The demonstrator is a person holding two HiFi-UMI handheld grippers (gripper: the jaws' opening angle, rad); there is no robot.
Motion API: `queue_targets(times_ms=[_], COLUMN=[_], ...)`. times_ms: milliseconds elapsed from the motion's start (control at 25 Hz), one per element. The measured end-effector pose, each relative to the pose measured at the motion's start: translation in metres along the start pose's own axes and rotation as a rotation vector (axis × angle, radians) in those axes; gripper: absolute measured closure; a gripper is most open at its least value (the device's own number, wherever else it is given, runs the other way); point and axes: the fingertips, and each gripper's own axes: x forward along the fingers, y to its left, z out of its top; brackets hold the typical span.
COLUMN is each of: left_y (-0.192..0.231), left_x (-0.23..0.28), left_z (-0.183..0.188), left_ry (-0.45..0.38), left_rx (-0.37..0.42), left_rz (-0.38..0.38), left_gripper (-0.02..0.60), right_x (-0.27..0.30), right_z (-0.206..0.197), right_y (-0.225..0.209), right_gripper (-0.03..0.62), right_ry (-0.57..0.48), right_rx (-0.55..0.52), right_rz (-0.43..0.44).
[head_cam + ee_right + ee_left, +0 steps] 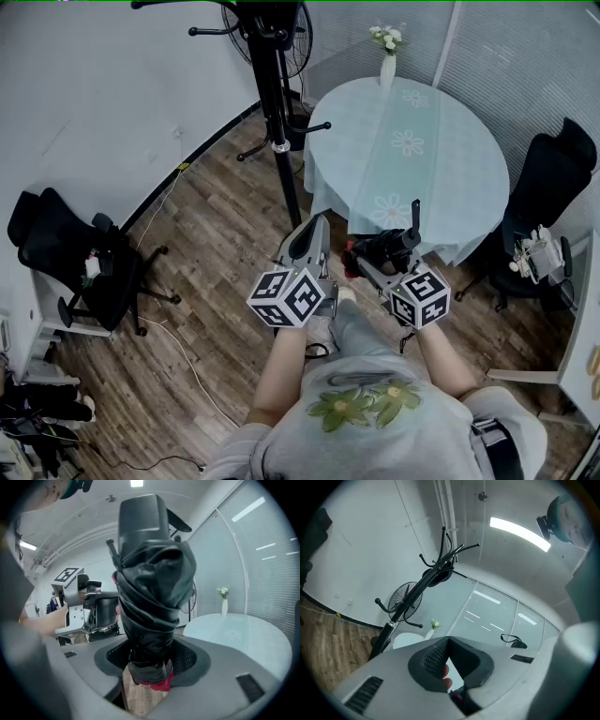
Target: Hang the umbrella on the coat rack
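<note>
Fingers [191, 660] of right gripper [149, 662] clamp folded umbrella [152, 588].

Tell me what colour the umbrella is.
The umbrella is black, with red at its lower end; the right gripper view shows it best.

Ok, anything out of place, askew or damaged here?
Nothing stands out. The folded black umbrella sits between the right gripper's jaws. The black coat rack stands upright, and the white vase is upright on the round table. Only a thin white cable trails across the wooden floor.
</note>
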Motion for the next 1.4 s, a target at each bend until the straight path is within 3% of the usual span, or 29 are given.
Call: queue_targets(times_ms=[240, 400, 1400], left_y=[0.008, 0.011, 0.076], left_x=[0.010, 0.017, 0.124], left_z=[0.002, 0.010, 0.028], left_ry=[0.056, 0.064, 0.127], left_rx=[0.333, 0.455, 0.487], left_rz=[0.073, 0.093, 0.136], left_gripper=[0.580, 0.580, 0.580], right_x=[0.022, 0.037, 0.142], right_z=[0.016, 0.027, 0.075], right_y=[-0.012, -0.022, -0.102], right_gripper=[0.356, 0.356, 0.353], right_ry=[-0.005, -0.010, 0.010], right_rx=[-0.024, -0.033, -0.072], right_rz=[0.010, 0.020, 0.120])
